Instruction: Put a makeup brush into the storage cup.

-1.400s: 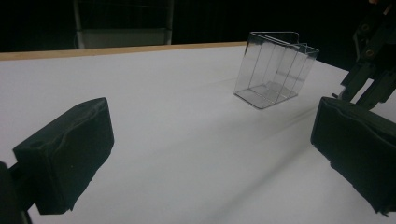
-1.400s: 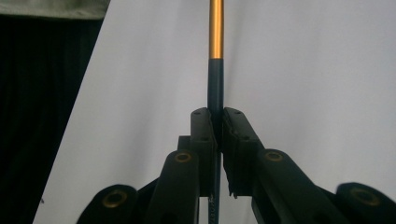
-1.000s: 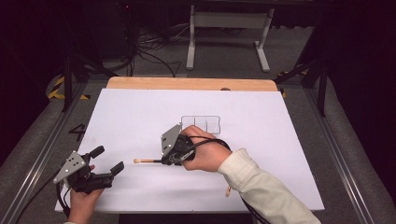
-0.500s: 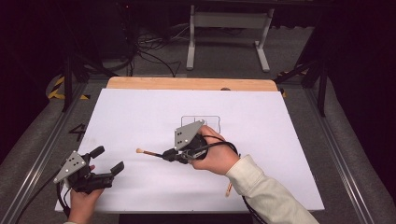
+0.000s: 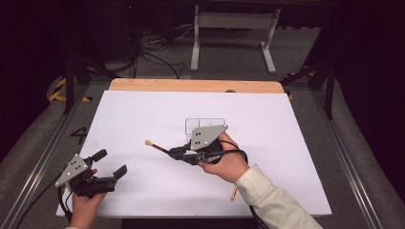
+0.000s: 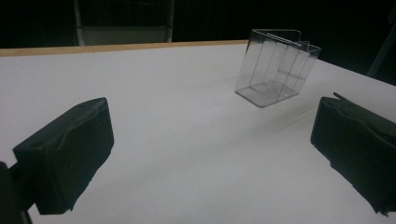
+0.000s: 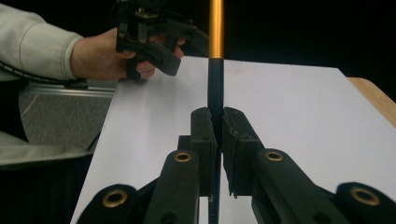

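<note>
One brush (image 5: 157,147) clamped in right gripper (image 5: 179,154), mid-counter (image 5: 296,143); left gripper (image 5: 109,164) wide, empty, near front-left corner. Next: tip brush upright, drop into clear holder (image 6: 276,67).

The right gripper (image 5: 177,153) has a black body topped by a grey three-cornered plate with small dark holes, and a black cable loops from it past the cream, stitched sleeve (image 5: 272,200) of the person's right arm. Seen close in the right gripper view, its black arms carry brass-ringed screw holes and end in matte black pads (image 7: 204,135). The left gripper (image 5: 111,163) is built alike, with a grey plate, black cable and broad, slightly wrinkled black pads (image 6: 70,154)
</note>
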{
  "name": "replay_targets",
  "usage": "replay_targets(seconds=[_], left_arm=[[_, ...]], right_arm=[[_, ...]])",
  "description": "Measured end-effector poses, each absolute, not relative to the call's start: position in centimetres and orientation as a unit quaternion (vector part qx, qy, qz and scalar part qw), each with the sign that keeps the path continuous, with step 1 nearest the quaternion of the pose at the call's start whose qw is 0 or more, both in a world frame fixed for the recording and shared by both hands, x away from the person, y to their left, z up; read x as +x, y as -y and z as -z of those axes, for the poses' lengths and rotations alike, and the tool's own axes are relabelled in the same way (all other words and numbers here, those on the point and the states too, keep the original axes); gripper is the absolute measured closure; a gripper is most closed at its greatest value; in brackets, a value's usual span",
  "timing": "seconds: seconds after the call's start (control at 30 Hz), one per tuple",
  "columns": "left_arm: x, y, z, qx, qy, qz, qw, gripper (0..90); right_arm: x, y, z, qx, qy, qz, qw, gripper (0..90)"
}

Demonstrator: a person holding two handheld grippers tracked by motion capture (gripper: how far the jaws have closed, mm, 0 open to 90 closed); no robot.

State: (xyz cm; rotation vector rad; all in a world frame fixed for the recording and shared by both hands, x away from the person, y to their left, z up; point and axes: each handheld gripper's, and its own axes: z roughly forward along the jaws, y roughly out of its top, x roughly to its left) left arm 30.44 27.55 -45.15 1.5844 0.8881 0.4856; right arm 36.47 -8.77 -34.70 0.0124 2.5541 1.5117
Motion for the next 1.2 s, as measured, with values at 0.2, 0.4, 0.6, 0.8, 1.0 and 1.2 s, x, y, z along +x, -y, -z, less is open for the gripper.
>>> replay_targets(seconds=[0.2,0.4,0.6,0.8,1.0,1.2], left_arm=[[30.5,-27.6,45.2,0.681,-0.382,-0.21,0.589,0.4],[30.5,-27.6,45.2,0.68,-0.383,-0.209,0.589,0.4],[30.4,-27.6,45.2,0.68,-0.383,-0.21,0.589,0.4],[30.4,-27.6,45.2,0.679,-0.383,-0.21,0.59,0.4],[30.4,-27.6,45.2,0.679,-0.383,-0.21,0.59,0.4],[30.4,-27.6,45.2,0.68,-0.383,-0.21,0.589,0.4]], right_arm=[[36.7,9.6,34.9,0.024,-0.832,-0.545,0.098,83.8],[36.6,10.3,34.9,0.04,-0.814,-0.569,0.108,83.8],[36.5,11.0,35.0,0.062,-0.796,-0.592,0.115,83.7],[36.5,11.6,35.0,0.079,-0.777,-0.612,0.124,83.8],[36.8,12.4,35.0,0.106,-0.755,-0.63,0.147,83.8],[37.3,13.2,35.0,0.133,-0.734,-0.647,0.157,83.7]])
